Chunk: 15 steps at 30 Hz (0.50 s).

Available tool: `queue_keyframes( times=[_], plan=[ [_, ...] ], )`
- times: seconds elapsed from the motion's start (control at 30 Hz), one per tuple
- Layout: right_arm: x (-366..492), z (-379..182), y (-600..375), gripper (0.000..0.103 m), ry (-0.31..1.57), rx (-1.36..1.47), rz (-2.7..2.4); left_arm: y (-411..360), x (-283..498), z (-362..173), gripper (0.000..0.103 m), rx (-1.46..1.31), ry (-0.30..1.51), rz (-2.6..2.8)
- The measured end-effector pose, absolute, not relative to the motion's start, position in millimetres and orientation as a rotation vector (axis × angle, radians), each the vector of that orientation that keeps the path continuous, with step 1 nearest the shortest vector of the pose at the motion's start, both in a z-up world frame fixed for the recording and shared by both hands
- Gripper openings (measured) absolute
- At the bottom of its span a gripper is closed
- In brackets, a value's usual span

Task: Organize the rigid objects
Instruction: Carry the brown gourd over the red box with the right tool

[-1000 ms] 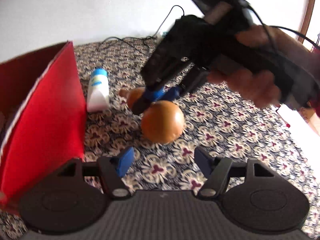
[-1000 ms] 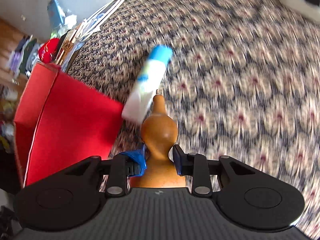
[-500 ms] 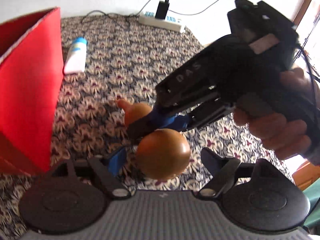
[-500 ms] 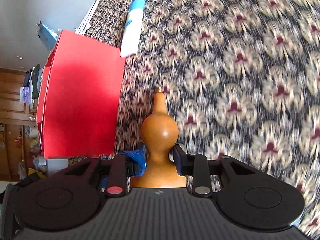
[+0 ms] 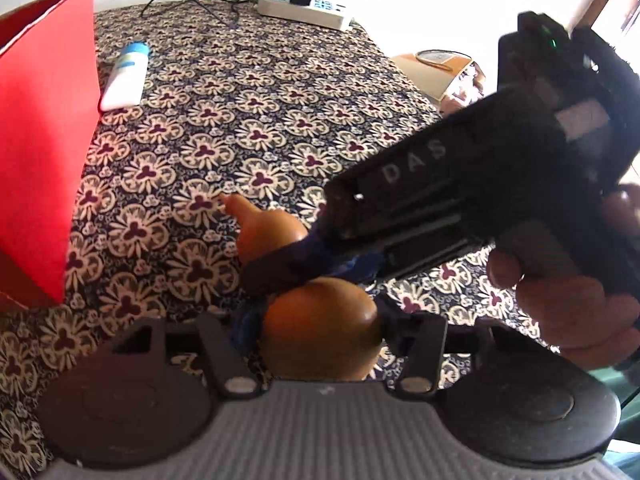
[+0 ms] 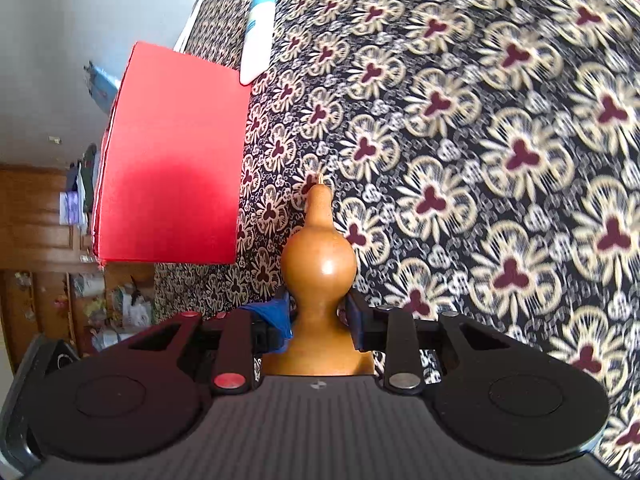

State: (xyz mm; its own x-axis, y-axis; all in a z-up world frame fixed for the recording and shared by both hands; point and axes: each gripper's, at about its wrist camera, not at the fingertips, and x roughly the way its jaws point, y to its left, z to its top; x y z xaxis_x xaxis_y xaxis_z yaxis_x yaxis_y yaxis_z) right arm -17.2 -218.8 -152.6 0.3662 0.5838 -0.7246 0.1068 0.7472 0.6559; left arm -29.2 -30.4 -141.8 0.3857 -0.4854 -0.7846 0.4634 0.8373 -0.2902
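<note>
A floral cloth covers the worktop (image 5: 260, 128), with a red box (image 5: 44, 128) at its left edge and a tube (image 5: 126, 78) beside the box. The right claw (image 6: 318, 322) stays clamped on the waist of the gourd (image 6: 318, 264). The left claw (image 5: 316, 332), wide apart a second ago, has now closed around the gourd's round base, so both hold it. That looks like a handover, or a two-handed carry towards the box.
</note>
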Motion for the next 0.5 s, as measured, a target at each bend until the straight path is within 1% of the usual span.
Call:
queue_keyframes(
  times=[0.23, 0.5],
  plan=[
    [-35.2, -145.6, -225.5, 0.012, 1.116, 0.769, 0.334, -37.3, -39.4, -125.6, 0.055, 0.034, 0.957, -0.629],
    [-40.9, -96.5, -214.9, 0.012, 0.98, 0.753, 0.364, -24.0, -35.6, -80.4, 0.055, 0.033, 0.817, -0.653]
  ],
)
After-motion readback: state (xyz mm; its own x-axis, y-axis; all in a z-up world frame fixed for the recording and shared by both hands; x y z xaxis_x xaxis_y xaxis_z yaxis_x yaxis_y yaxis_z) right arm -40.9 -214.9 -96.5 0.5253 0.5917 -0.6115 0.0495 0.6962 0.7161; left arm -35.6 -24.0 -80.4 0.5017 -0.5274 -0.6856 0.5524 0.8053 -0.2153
